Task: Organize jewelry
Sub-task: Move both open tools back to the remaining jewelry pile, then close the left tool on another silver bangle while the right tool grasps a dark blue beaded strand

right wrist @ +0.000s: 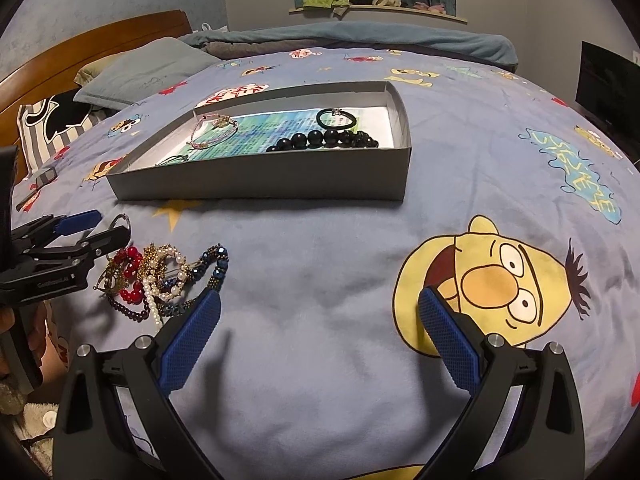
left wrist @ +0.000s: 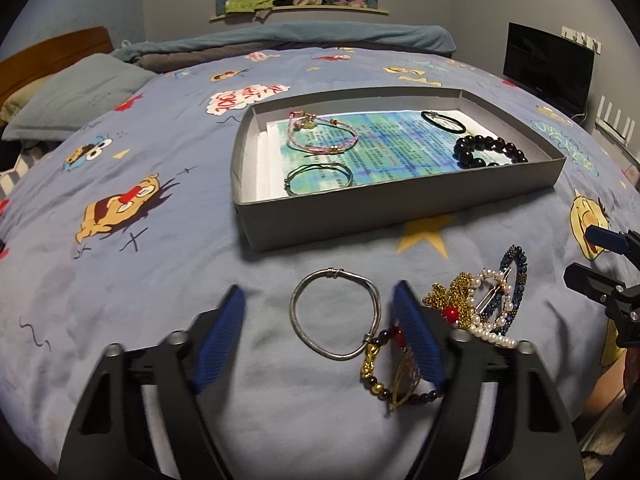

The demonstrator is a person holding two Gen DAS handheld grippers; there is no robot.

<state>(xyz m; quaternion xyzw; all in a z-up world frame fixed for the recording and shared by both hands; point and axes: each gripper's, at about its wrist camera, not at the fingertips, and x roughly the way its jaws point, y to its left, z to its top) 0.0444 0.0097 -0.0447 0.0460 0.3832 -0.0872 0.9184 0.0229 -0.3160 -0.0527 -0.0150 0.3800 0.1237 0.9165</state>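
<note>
A grey box (left wrist: pixel 400 208) (right wrist: pixel 260 184) sits on the bed, holding a pink cord bracelet (left wrist: pixel 322 136), a thin green bangle (left wrist: pixel 318 178), a black hair tie (left wrist: pixel 444 122) and a black bead bracelet (left wrist: pixel 490 152). A silver bangle (left wrist: pixel 335 312) lies on the bedspread between the fingers of my open left gripper (left wrist: pixel 318 296). A tangled pile of jewelry (left wrist: pixel 472 304) (right wrist: pixel 160 276) lies just right of it, with pearls, gold chain, red and blue beads. My right gripper (right wrist: pixel 318 300) is open and empty over bare bedspread, right of the pile.
The blue cartoon bedspread (right wrist: pixel 320 240) covers the bed. Pillows (right wrist: pixel 140 72) and a wooden headboard (right wrist: pixel 100 40) are at the far left. A dark monitor (left wrist: pixel 548 64) stands at the right. A shelf with clutter (left wrist: pixel 300 4) is on the far wall.
</note>
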